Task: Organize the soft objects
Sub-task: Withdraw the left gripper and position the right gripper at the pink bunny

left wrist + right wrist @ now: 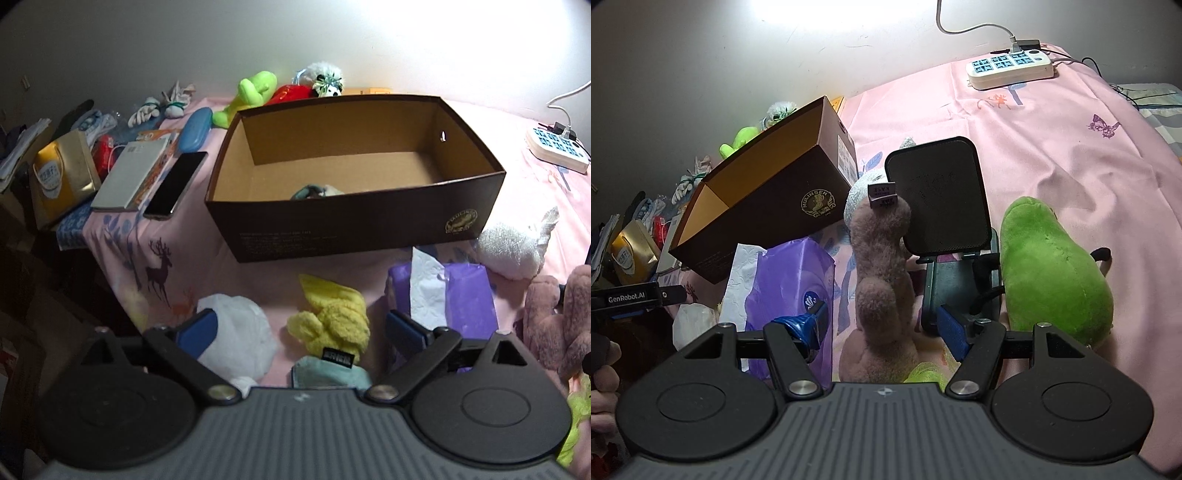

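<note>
A dark brown cardboard box (369,229) stands open on the pink cloth, with one small soft toy (317,191) inside. My left gripper (301,328) is open above a yellow plush (332,317) lying in front of the box, with a teal cloth (328,373) just below it. My right gripper (882,325) is open around a mauve plush (882,266), whose fingers stand either side of it without clear contact. A green plush (1052,269) lies to its right. A white fluffy toy (513,247) lies right of the box.
A purple tissue pack (465,299) and a white plastic bag (236,332) flank the yellow plush. A phone (175,184), books and a yellow packet (59,177) lie left of the box. More plush toys (255,92) sit behind it. A black tablet on a stand (942,199) and a power strip (1008,68) are at right.
</note>
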`<state>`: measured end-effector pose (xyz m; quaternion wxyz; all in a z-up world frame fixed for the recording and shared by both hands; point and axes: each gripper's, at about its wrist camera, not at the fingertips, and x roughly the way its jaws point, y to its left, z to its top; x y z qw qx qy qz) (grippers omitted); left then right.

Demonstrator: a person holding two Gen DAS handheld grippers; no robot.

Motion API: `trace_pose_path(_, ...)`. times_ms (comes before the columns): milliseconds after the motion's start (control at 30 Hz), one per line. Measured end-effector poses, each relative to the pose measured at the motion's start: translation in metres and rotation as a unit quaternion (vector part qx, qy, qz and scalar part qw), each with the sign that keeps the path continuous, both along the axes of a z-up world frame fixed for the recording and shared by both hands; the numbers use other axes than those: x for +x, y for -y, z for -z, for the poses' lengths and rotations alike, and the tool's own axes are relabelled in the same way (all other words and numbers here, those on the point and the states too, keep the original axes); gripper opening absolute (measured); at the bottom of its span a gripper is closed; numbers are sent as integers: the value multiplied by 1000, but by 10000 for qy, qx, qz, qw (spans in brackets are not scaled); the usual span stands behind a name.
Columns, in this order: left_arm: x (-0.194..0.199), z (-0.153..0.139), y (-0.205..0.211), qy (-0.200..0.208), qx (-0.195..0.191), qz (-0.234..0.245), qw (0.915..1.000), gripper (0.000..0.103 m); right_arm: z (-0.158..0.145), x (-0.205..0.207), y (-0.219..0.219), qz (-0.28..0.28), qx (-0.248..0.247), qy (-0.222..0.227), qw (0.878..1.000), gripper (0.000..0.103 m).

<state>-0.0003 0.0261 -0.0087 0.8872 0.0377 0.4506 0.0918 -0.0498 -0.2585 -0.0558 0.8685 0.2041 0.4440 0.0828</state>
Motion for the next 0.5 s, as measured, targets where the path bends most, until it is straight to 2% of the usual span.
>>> trace_pose_path(500, -29, 6, 22, -118, 224, -256, 9994, 99, 7, 0, 5, -327, 103, 55, 9994, 51)
